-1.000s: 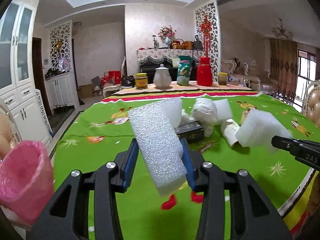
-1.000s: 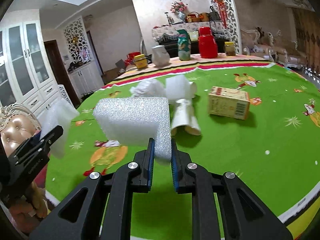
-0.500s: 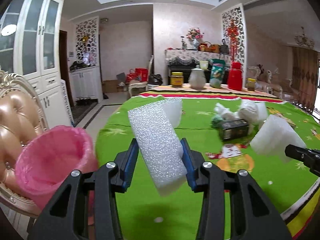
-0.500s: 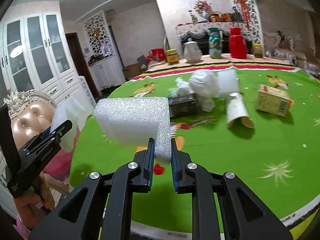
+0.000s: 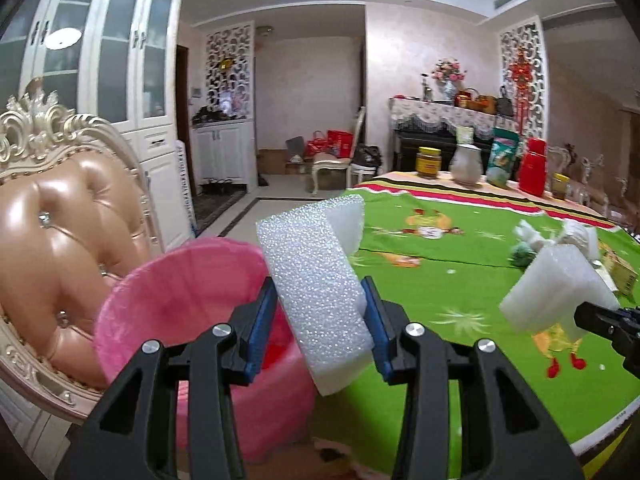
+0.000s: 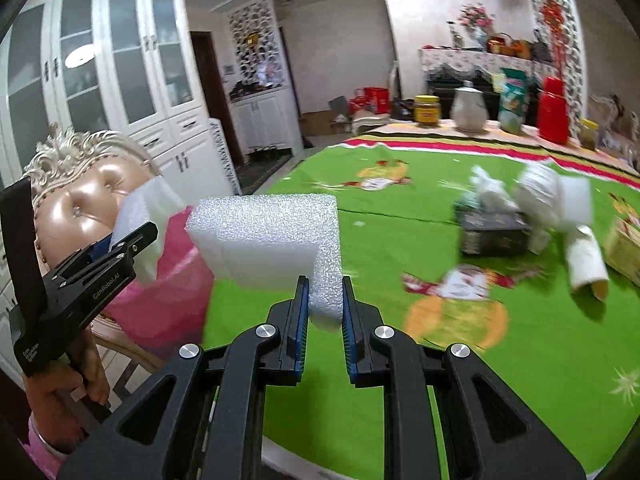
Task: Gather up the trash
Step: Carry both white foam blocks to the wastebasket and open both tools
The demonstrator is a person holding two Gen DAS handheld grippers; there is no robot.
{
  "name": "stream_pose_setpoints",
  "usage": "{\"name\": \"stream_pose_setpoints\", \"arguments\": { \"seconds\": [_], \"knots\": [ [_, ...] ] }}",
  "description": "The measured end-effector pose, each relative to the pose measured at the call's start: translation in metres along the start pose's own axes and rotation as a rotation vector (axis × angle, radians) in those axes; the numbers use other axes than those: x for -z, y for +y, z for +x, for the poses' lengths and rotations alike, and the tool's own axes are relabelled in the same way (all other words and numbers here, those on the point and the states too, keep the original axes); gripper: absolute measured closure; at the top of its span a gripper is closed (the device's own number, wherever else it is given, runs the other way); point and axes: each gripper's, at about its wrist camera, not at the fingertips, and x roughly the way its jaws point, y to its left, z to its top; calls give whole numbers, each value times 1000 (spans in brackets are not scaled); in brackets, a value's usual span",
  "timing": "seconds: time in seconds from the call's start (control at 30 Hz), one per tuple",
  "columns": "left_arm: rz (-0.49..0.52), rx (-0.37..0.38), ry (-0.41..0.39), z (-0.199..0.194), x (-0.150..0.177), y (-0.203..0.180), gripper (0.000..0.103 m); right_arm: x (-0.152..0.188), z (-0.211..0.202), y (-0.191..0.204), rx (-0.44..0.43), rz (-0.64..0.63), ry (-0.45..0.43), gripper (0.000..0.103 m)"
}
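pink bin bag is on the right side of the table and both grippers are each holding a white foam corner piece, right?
Not quite: the pink bin bag is at the table's left edge, by the tufted chair, as the left wrist view shows. The left gripper and right gripper do each hold a white foam corner piece.

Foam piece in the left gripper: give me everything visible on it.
The foam piece is white, bead-textured packing foam, an L-shaped corner block: a long thick slab with a short leg turning off at its far end. It is tilted, upper end leaning left. The left gripper has its blue-padded jaws shut on the slab's sides. Its lower end hangs free beside the pink-lined bin, which sits against a chair.
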Motion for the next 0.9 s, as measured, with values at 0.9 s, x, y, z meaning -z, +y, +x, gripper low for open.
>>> {"name": "stream_pose_setpoints", "arguments": {
  "seconds": [0.9],
  "knots": [
    [-118, -180, 100, 49, 11, 140, 61, -53, 131, 137, -156, -144, 121, 86]
  ]
}}
